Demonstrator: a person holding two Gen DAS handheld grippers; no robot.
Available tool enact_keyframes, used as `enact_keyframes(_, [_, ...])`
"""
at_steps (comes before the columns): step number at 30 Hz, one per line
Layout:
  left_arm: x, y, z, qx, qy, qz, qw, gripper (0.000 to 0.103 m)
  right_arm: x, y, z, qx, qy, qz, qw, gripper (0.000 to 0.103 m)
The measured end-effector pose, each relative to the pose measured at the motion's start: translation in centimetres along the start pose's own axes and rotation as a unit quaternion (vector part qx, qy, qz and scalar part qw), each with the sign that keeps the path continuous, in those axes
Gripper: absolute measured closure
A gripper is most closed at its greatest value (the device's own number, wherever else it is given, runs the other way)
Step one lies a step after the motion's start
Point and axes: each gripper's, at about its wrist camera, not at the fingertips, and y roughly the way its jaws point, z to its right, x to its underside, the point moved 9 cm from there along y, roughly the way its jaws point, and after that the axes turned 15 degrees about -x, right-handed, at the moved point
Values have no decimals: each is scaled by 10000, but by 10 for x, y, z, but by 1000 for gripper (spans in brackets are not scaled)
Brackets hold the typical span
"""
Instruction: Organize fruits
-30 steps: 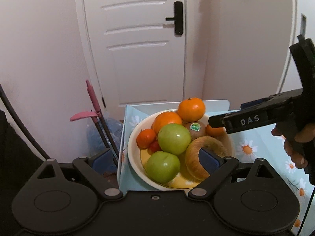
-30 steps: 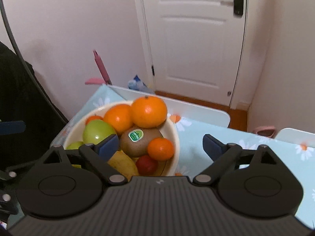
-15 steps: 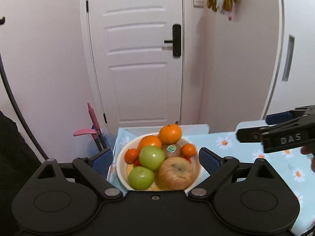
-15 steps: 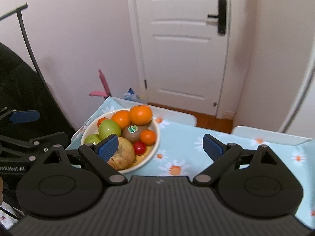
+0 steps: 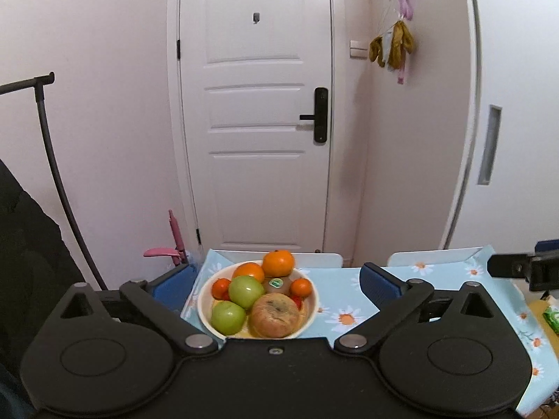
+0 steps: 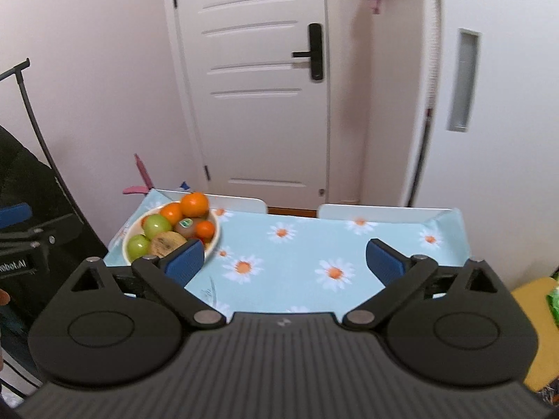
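A cream bowl point(image 5: 316, 302) full of fruit sits at the left end of a table with a blue daisy cloth point(image 5: 344, 291). It holds oranges point(image 5: 277, 262), two green apples point(image 5: 245, 291), a stickered kiwi point(image 5: 276, 284) and a brownish apple point(image 5: 275, 316). My left gripper point(image 5: 279, 282) is open and empty, held back from the bowl. My right gripper point(image 6: 284, 256) is open and empty above the cloth point(image 6: 314, 248), with the bowl point(image 6: 215, 242) by its left finger. The right gripper's tip shows at the right edge of the left wrist view point(image 5: 517, 267).
A white door point(image 5: 255, 122) stands behind the table. Two white chair backs point(image 6: 377, 213) line the table's far edge. A pink-handled tool point(image 5: 174, 241) leans at the left. A dark stand point(image 5: 52, 174) and dark fabric are at the left. A yellow surface point(image 6: 534, 300) lies at the right.
Both grippers have pulled back and up from the bowl, which now looks smaller and farther. The right gripper has moved right, away from the fruit. Both stay open.
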Motion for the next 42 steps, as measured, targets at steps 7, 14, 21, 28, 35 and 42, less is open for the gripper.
enact_keyframes(7, [12,-19,19,-10,174,-7,9998,0,21,-29,12,426,19,81,9991,0])
enact_keyframes(14, [16,-26,24,24,133,-39,9999,0,30,-36,19,549,104,73,9984,0])
enact_keyframes(21, [16,-28,23,-10,115,-28,9999,0,30,-37,21,559,187,71,9982,0])
enact_keyframes(28, [16,-27,22,-18,119,-24,9999,0,30,-34,21,613,187,32,9979,0])
enact_keyframes(35, [16,-25,21,-39,141,-29,9999,0,29,-32,22,629,241,19,9977,0])
enact_keyframes(42, [13,-19,20,-13,164,-37,9999,0,29,-30,25,681,310,13,9972,0])
